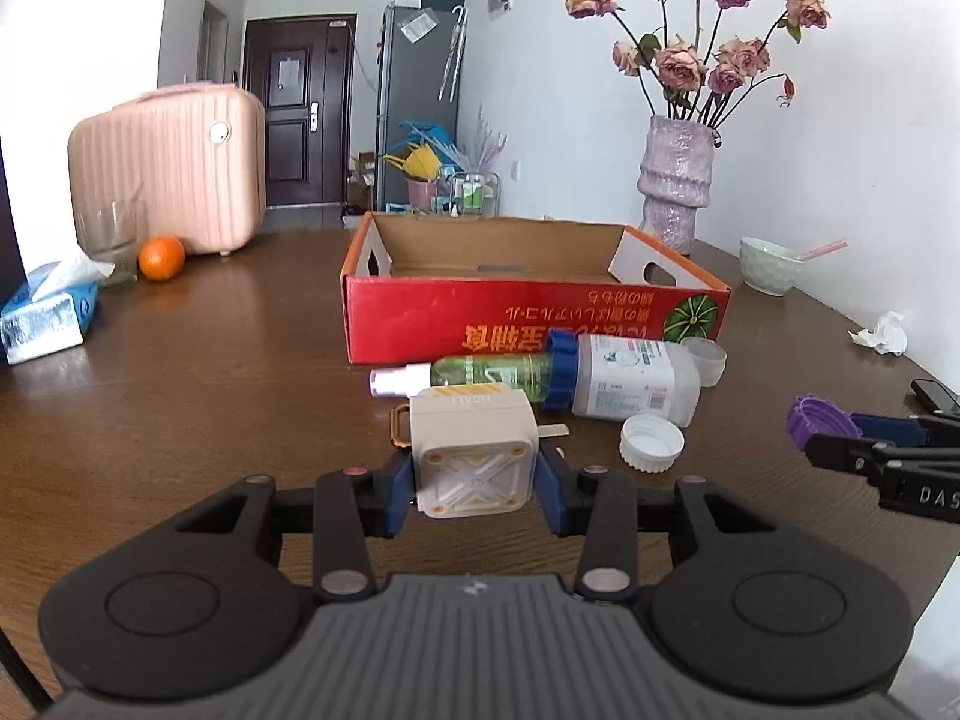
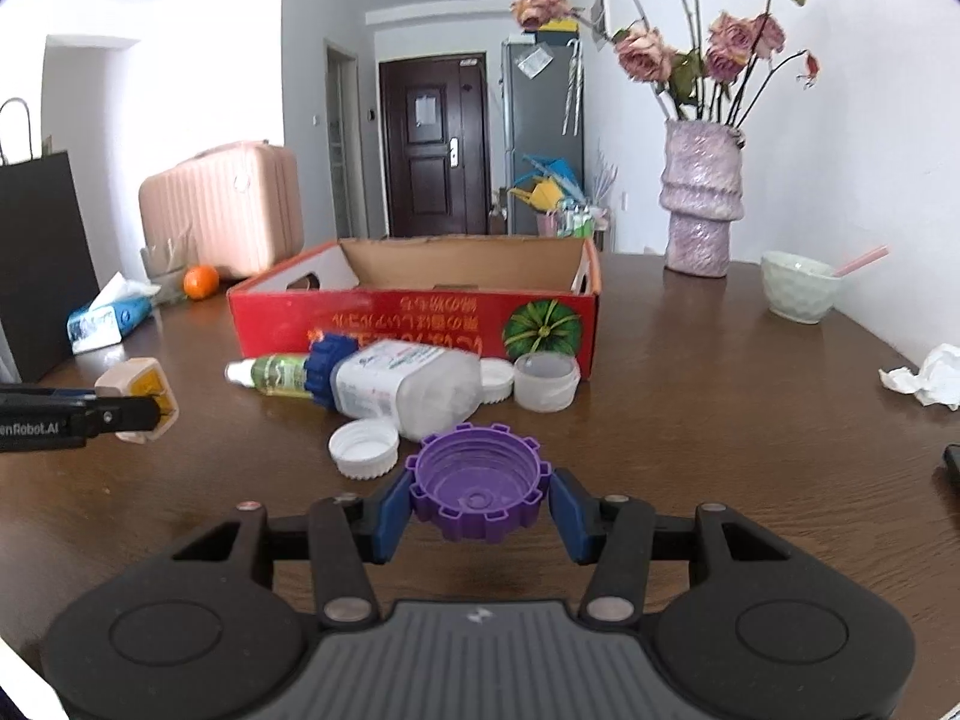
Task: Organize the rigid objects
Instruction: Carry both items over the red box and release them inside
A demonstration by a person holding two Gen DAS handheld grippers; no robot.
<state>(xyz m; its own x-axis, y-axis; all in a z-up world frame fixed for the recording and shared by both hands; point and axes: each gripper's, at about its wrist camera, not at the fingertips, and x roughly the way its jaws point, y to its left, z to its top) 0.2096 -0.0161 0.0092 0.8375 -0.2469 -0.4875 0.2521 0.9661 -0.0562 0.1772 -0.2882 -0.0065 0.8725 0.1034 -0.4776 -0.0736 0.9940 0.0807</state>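
Charger cube [image 1: 474,456], hard and light, sits clamped between your left gripper [image 1: 477,483] pads by its flat sides, above the table's [image 1: 210,396] near edge. Your right gripper [image 2: 480,507] pinches the stiff purple cap [image 2: 477,489] by its toothed rim; it could slip. Beyond the lying bottles [image 1: 624,381], the red box [image 1: 534,315] looks empty.

Glossy wooden table [image 1: 210,372], matt cardboard box [image 1: 516,240]
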